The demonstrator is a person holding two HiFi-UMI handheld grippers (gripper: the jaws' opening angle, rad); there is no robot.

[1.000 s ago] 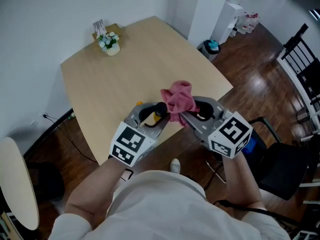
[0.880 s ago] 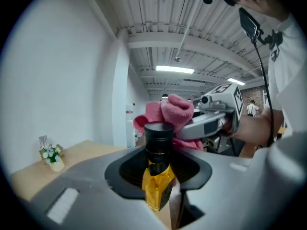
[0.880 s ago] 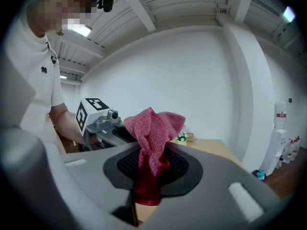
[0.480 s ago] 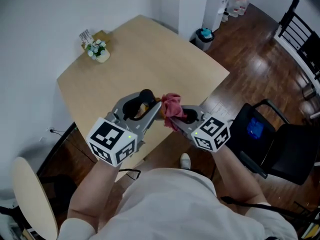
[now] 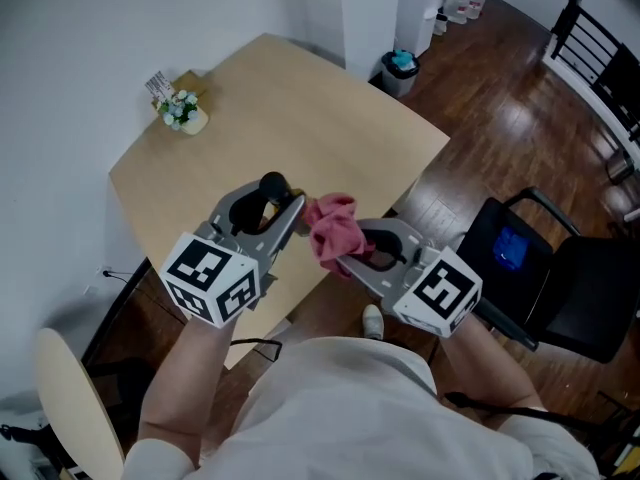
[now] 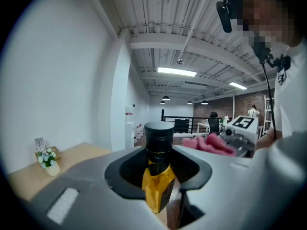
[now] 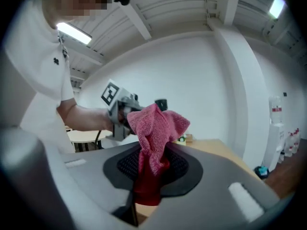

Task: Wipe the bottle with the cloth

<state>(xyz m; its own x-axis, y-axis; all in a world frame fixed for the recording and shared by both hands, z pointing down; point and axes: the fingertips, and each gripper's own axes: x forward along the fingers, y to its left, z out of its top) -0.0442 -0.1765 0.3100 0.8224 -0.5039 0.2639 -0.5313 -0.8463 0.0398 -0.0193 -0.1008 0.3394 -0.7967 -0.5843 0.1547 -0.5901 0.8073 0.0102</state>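
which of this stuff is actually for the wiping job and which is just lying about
For the job:
bottle, clamped in the left gripper
pink cloth, clamped in the right gripper

Just lying about:
flower pot on the table at its far corner
black chair
bin beyond the table
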